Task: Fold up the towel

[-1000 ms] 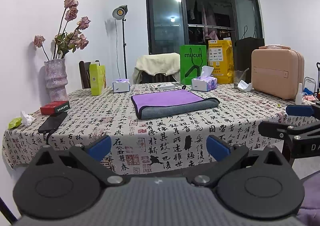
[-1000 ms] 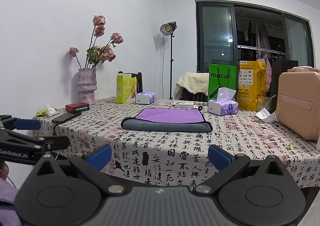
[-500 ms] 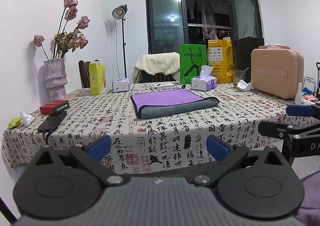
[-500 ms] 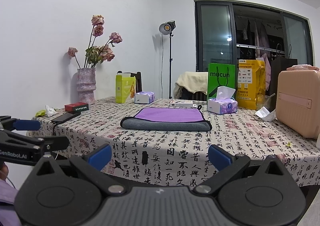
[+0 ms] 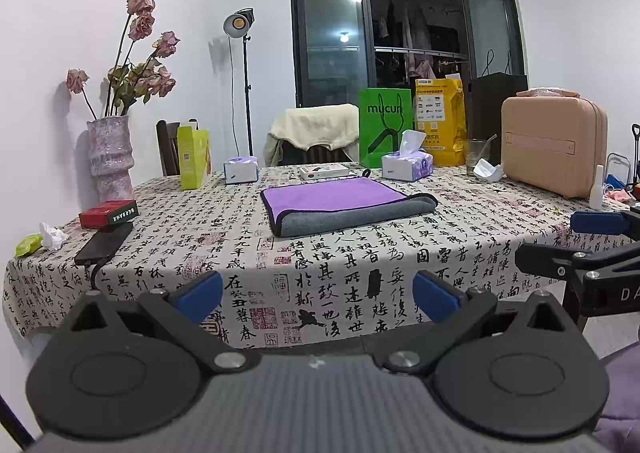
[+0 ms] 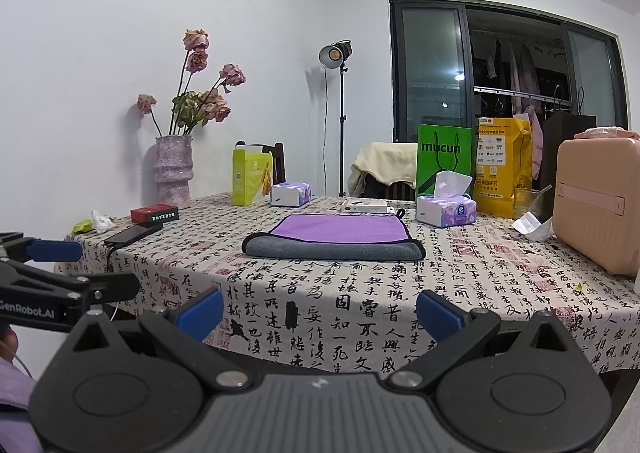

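A purple towel with a grey underside (image 5: 340, 204) lies folded flat in the middle of the table; it also shows in the right wrist view (image 6: 334, 239). My left gripper (image 5: 318, 295) is open and empty, held off the table's front edge, well short of the towel. My right gripper (image 6: 319, 311) is open and empty, also in front of the table edge. The right gripper shows at the right of the left wrist view (image 5: 580, 241), and the left gripper at the left of the right wrist view (image 6: 60, 269).
The table (image 5: 360, 253) has a calligraphy-print cloth. On it stand a vase of dried roses (image 5: 110, 161), a red box (image 5: 108, 213), a black phone (image 5: 104, 243), tissue packs (image 5: 406, 165), a green bag (image 5: 384, 125) and a pink case (image 5: 554, 151).
Both views have shifted very slightly; the towel and both open grippers look the same.
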`<move>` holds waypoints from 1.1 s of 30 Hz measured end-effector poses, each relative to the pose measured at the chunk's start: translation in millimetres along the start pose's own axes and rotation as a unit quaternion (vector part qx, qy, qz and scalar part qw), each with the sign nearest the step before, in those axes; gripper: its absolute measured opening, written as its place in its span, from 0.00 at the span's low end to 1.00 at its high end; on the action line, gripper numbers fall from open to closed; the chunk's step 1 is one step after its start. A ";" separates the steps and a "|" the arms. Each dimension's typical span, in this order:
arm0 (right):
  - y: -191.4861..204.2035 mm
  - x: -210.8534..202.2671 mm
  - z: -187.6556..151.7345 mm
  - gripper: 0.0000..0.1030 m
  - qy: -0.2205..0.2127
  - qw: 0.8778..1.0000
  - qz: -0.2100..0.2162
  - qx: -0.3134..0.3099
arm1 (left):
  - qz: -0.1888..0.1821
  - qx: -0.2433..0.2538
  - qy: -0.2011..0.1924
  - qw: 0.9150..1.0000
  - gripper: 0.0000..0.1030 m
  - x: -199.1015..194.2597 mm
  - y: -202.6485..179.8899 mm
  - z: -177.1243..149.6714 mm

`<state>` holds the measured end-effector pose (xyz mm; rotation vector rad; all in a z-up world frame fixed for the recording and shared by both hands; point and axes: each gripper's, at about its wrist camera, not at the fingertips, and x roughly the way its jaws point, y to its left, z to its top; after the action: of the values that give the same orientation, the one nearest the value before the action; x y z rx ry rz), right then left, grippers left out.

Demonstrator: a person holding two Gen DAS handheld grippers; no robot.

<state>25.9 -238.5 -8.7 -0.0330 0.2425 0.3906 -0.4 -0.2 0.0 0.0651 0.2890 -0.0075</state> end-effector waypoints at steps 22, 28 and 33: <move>-0.3 1.2 -0.5 1.00 0.002 1.000 -0.002 0.004 | 0.000 0.000 0.000 1.000 1.00 0.1 -0.1 0.0; 0.8 1.3 0.1 1.00 0.002 1.000 -0.003 0.003 | 0.000 0.000 0.000 1.000 1.00 0.1 -0.1 0.1; 0.5 1.3 0.0 1.00 0.002 1.000 -0.003 0.003 | 0.000 0.000 0.000 1.000 1.00 0.2 -0.1 0.1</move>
<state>26.9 -237.6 -9.0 -0.0286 0.2478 0.3848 -0.2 -0.3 0.0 0.0658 0.2897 -0.0069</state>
